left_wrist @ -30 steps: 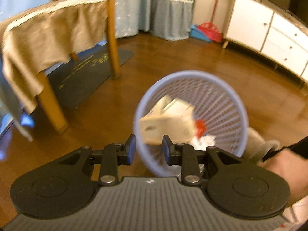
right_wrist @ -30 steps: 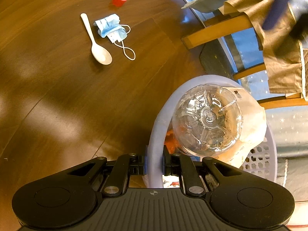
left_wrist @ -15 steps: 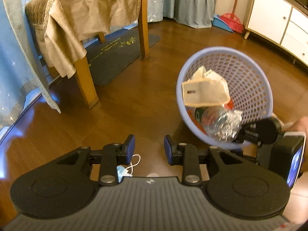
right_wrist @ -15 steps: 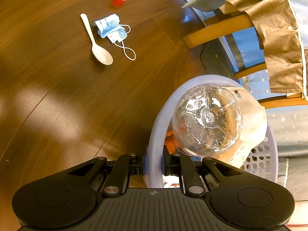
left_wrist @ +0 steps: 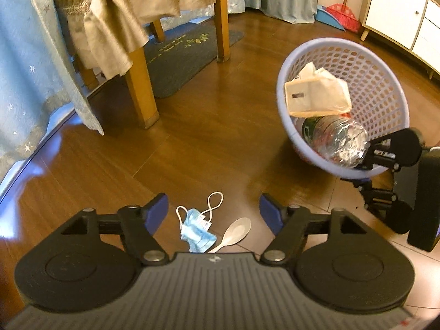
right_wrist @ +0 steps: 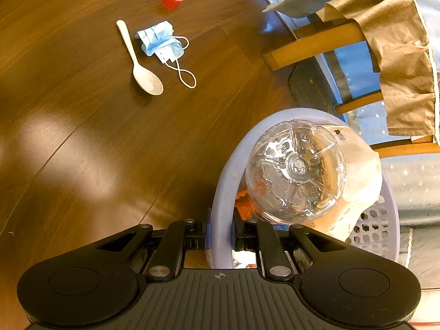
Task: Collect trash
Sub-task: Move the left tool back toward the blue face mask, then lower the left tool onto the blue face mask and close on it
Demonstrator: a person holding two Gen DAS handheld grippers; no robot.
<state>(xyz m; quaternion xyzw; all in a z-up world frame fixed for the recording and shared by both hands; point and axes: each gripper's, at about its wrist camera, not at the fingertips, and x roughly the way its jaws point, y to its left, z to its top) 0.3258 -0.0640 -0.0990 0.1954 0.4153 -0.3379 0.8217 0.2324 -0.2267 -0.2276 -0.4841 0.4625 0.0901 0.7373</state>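
- Lavender plastic basket (left_wrist: 385, 88), perforated, tilted with its mouth toward the left wrist camera; the right gripper (right_wrist: 220, 236) has its two fingers closed tight on the basket rim (right_wrist: 222, 192), one finger inside and one outside.
- Clear plastic bottle (right_wrist: 295, 170) lying in the basket, base toward the right wrist camera; in the left wrist view the same bottle (left_wrist: 338, 140) rests at the low side of the basket, close to the rim.
- Beige paper package (left_wrist: 316, 96) sits above the bottle inside the basket; orange-red scraps (right_wrist: 243, 203) show beneath the bottle.
- Left gripper (left_wrist: 214, 214), fingers spread wide and holding nothing, hangs over the dark wooden floor (left_wrist: 206, 143).
- Blue face mask (left_wrist: 196, 232), crumpled, with white ear loops, lies on the floor between the left gripper's fingers as seen from that camera; contact with either finger is not evident.
- Pale plastic spoon (left_wrist: 236, 233) lies just beside the mask, bowl pointing away from the left gripper.
- Red bottle cap (right_wrist: 172, 0) sits on the floor near the spoon's handle end, apart from the mask, seen only in the right wrist view.
- Wooden chair (left_wrist: 143, 88) draped with tan cloth (left_wrist: 132, 8) stands on the floor well apart from the basket; a dark mat (left_wrist: 181, 55) lies under it.
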